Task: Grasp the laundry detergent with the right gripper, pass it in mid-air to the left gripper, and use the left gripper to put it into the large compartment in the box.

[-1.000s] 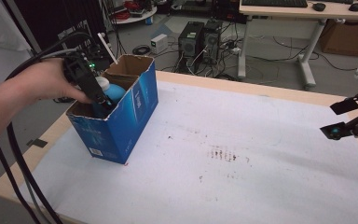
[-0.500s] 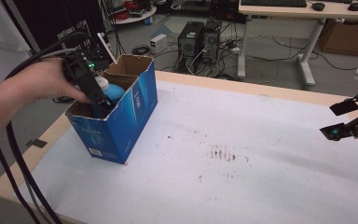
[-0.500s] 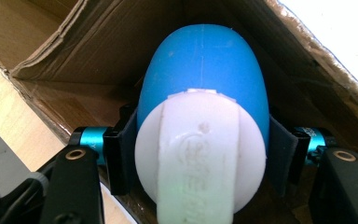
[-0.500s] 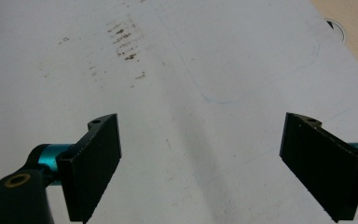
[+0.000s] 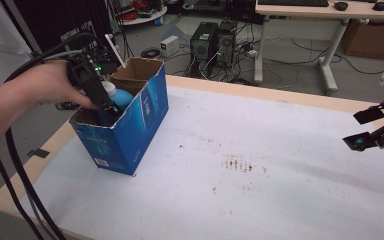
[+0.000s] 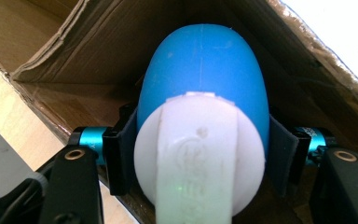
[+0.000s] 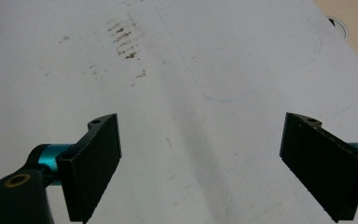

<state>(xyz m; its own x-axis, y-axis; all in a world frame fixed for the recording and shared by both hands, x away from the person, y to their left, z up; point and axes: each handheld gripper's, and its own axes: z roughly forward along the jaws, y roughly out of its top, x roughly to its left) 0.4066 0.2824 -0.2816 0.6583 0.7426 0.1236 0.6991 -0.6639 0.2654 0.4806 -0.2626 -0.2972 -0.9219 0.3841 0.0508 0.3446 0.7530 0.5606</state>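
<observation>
A blue cardboard box [image 5: 130, 127] stands open-topped at the table's left. Inside it is a blue bottle [image 5: 122, 97] with a white cap. My left gripper [image 5: 105, 105] reaches down into the box, held by a hand. In the left gripper view the pads [image 6: 121, 149] press both sides of the blue bottle [image 6: 200, 74], just behind its white cap [image 6: 200, 163], with the box's brown inner walls [image 6: 74, 56] around it. My right gripper [image 5: 364, 128] hovers open at the table's right edge, with only the white sheet [image 7: 191, 70] between its jaws.
A white sheet [image 5: 280, 150] covers the table, with dark smudges [image 5: 237, 164] near its middle and a faint blue pen line [image 7: 261, 88]. Behind the table stand computer towers [image 5: 212, 37], cables and a desk [image 5: 325, 10]. Black cables [image 5: 10, 165] trail off the left edge.
</observation>
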